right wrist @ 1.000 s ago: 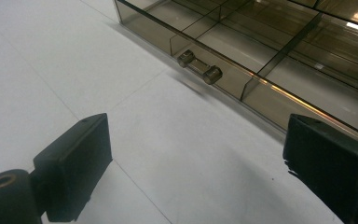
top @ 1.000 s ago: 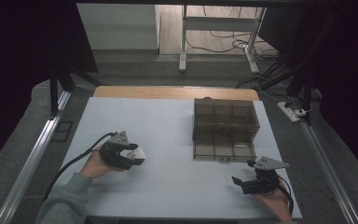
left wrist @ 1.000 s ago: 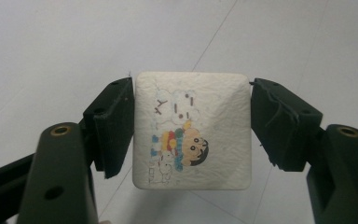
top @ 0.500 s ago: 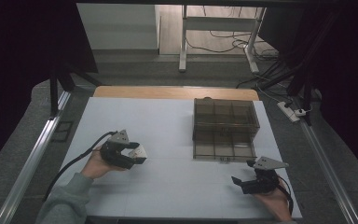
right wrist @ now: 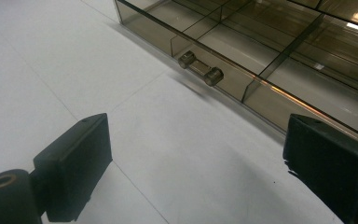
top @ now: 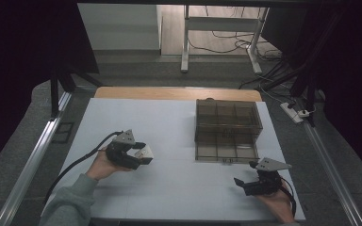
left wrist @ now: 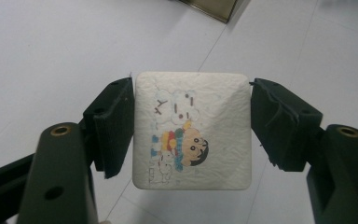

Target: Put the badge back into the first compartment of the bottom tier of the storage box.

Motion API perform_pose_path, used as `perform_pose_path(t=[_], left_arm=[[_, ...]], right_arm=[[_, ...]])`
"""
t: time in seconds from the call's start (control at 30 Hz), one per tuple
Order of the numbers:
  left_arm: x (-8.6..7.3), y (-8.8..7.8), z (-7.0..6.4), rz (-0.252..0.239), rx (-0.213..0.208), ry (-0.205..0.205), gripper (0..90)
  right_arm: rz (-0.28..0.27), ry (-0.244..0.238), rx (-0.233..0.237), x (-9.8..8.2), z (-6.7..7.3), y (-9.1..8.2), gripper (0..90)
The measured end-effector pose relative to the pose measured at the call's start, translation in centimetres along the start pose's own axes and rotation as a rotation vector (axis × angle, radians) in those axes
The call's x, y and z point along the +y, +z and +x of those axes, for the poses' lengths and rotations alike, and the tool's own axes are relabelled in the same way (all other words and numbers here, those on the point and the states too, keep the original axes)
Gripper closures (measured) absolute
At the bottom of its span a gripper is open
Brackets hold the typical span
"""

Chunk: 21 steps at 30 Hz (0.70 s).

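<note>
At the frame's centre the left gripper (left wrist: 192,135) pinches a small white cartoon-printed packet (left wrist: 193,130) by its side edges, seemingly light and soft, while the right gripper (right wrist: 205,172) gapes wide, holding nothing.

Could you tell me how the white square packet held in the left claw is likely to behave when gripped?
The packet is probably soft: its surface looks crinkled and puffed. It likely weighs little, since the left claw holds it by the edges alone. Flat-sided, it shouldn't roll.

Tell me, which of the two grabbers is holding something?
The left gripper: its jaws clamp a white square packet with a cartoon picture. The right gripper is open, with just bare table between its jaws.
</note>
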<state>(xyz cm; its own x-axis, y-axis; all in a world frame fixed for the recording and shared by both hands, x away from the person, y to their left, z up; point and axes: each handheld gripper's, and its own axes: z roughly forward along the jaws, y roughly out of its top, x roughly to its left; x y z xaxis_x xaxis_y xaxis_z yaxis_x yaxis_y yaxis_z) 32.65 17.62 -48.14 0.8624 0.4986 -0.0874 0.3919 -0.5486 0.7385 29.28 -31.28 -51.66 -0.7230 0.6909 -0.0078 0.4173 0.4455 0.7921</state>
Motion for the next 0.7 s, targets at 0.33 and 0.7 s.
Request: perform_pose_path(t=[0.33, 0.7], left_arm=[[1.0, 0.8, -0.5, -0.004, -0.010, 0.018, 32.8], [2.1, 1.6, -0.8, -0.012, -0.022, 0.030, 32.8]], right_arm=[[-0.004, -0.003, 0.001, 0.0, 0.1, 0.0, 7.8], [-0.009, -0.006, -0.001, 0.1, 0.1, -0.1, 8.0]])
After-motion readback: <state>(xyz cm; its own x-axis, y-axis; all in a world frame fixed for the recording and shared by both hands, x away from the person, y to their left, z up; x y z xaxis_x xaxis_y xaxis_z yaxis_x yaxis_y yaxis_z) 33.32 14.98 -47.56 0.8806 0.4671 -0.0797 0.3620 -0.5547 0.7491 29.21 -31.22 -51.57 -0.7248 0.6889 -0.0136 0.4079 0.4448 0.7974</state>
